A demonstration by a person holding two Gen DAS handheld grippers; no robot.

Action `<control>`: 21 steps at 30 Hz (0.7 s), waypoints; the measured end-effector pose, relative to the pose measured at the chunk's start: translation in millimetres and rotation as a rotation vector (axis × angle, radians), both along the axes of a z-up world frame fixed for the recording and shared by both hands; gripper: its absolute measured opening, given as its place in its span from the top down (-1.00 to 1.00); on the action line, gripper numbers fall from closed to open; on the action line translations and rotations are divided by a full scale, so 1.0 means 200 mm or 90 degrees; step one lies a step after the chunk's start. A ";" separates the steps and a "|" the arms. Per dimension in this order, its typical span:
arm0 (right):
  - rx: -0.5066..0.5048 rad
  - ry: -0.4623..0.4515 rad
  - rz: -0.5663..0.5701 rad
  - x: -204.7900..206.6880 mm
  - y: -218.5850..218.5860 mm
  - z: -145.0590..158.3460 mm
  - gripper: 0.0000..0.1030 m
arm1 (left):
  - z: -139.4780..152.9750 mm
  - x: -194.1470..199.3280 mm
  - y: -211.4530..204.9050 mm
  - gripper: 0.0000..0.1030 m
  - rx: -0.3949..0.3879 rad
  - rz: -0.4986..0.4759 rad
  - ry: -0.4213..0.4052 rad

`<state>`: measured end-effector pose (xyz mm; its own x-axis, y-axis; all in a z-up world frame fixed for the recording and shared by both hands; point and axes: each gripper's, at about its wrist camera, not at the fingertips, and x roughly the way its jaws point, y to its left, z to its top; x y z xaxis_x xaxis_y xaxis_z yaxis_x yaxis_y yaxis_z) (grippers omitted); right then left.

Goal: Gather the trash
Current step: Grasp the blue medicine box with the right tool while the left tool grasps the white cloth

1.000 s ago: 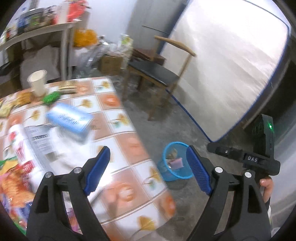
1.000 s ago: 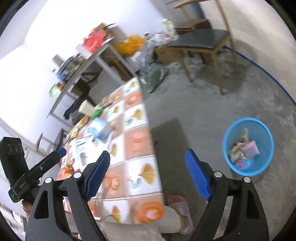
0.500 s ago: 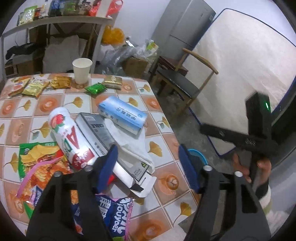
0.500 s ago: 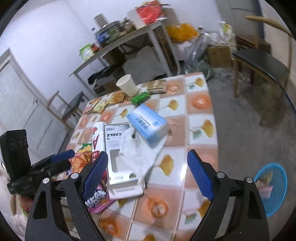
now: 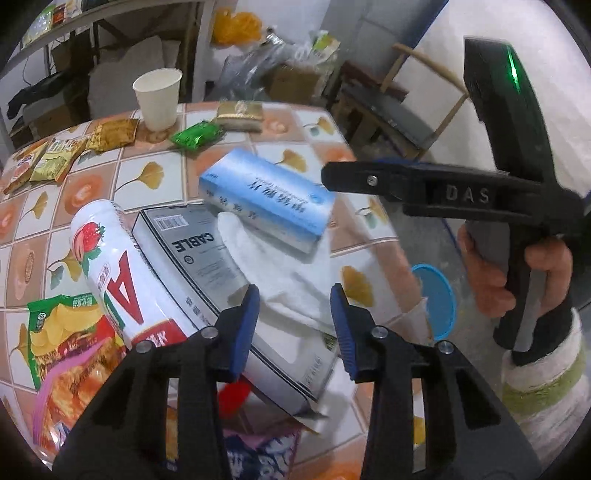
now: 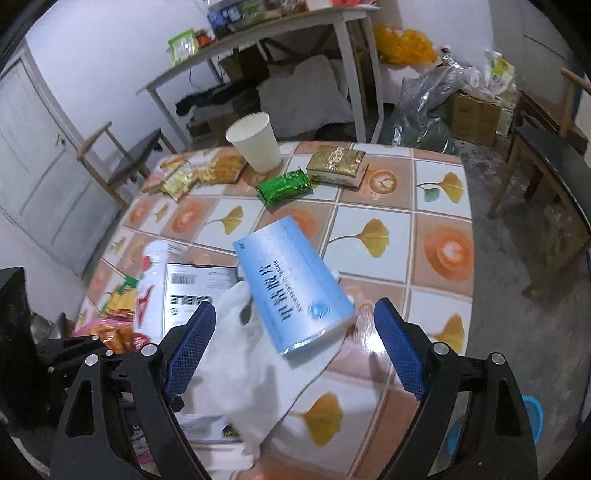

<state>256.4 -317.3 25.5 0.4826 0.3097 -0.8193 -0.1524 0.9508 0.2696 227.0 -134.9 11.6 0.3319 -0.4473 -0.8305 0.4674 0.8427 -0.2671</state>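
Observation:
A tiled table (image 6: 436, 206) is littered with trash. A light blue box (image 6: 295, 291) (image 5: 266, 203) lies on a white glove (image 6: 255, 373) (image 5: 280, 273), which drapes over a grey "CABLE" box (image 5: 207, 266) (image 6: 192, 295). A white strawberry can (image 5: 122, 273) lies beside it. My left gripper (image 5: 293, 317) is open just above the glove. My right gripper (image 6: 295, 350) is open wide, straddling the blue box from above; it also shows in the left wrist view (image 5: 424, 184). A blue trash basket (image 5: 436, 299) (image 6: 532, 417) stands on the floor by the table's edge.
A white paper cup (image 6: 255, 144), a green wrapper (image 6: 284, 186), a gold packet (image 6: 336, 162) and snack packets (image 6: 195, 173) lie at the far side. Chip bags (image 5: 62, 343) lie near the left. A chair (image 6: 546, 162) stands to the right, a shelf table (image 6: 258, 33) behind.
Both grippers swung from the floor and basket toward the table and came down close over the glove and blue box. The left jaws have narrowed somewhat.

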 end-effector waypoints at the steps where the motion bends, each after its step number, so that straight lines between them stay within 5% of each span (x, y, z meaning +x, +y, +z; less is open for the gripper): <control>1: -0.004 0.004 0.004 0.02 0.01 -0.02 -0.65 | -0.02 0.02 -0.01 0.29 0.010 0.002 0.005; 17: -0.043 0.061 0.060 0.31 0.12 -0.25 -0.65 | -0.16 0.11 -0.17 0.24 0.131 -0.027 -0.010; 21: -0.059 0.068 0.077 0.34 0.15 -0.28 -0.65 | -0.19 0.11 -0.17 0.46 0.151 -0.022 -0.014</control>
<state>325.1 -286.7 -31.2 0.3559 0.2808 -0.8913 -0.2423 0.9489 0.2022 249.8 -168.0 -26.1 0.3383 -0.2527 -0.9065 0.5008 0.8639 -0.0540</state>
